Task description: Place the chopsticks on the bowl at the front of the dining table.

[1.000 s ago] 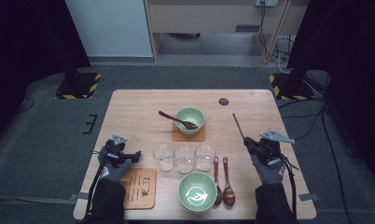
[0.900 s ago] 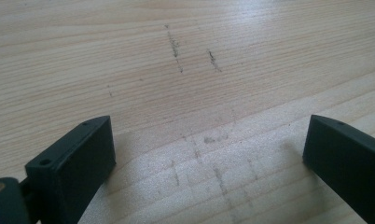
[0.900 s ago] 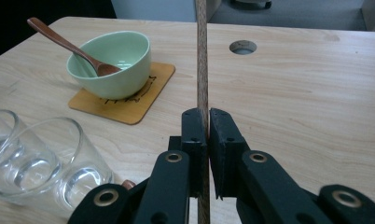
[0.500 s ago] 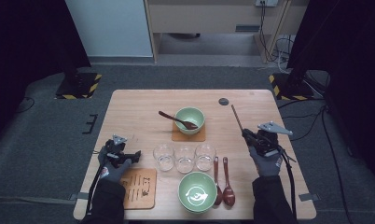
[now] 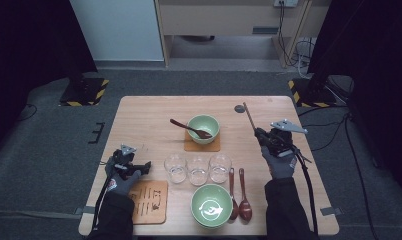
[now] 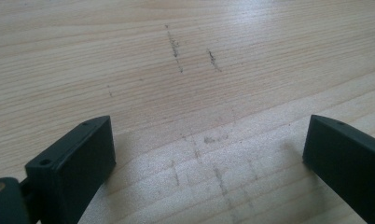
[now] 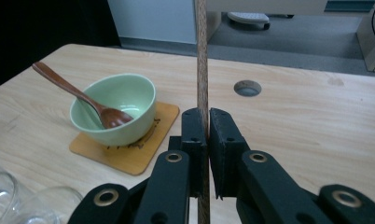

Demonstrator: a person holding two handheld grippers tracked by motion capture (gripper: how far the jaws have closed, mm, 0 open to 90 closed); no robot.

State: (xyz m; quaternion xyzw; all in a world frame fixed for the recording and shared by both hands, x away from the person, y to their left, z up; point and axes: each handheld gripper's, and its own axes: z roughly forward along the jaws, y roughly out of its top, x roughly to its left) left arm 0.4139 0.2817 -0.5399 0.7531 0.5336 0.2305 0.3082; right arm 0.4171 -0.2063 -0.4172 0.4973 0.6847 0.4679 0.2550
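Note:
My right gripper (image 5: 263,135) hovers over the right side of the table, shut on a thin wooden chopstick (image 5: 249,116). In the right gripper view the chopstick (image 7: 202,56) stands upright, pinched between the closed jaws of the right gripper (image 7: 207,121). My left gripper (image 5: 135,165) rests low near the table's left edge. In the left gripper view the left gripper (image 6: 209,154) is open, with bare scuffed wood between its jaws.
A green bowl (image 5: 204,127) holding a brown spoon (image 5: 186,127) sits on a coaster (image 5: 203,146) mid-table. Three glasses (image 5: 198,170) stand in a row before it. Nearer are a second green bowl (image 5: 211,205), two spoons (image 5: 244,197) and a wooden mat (image 5: 148,200). A round hole (image 5: 239,108) marks the far side.
My right gripper has carried the chopstick away from the person and slightly left. The left gripper has stayed where it was.

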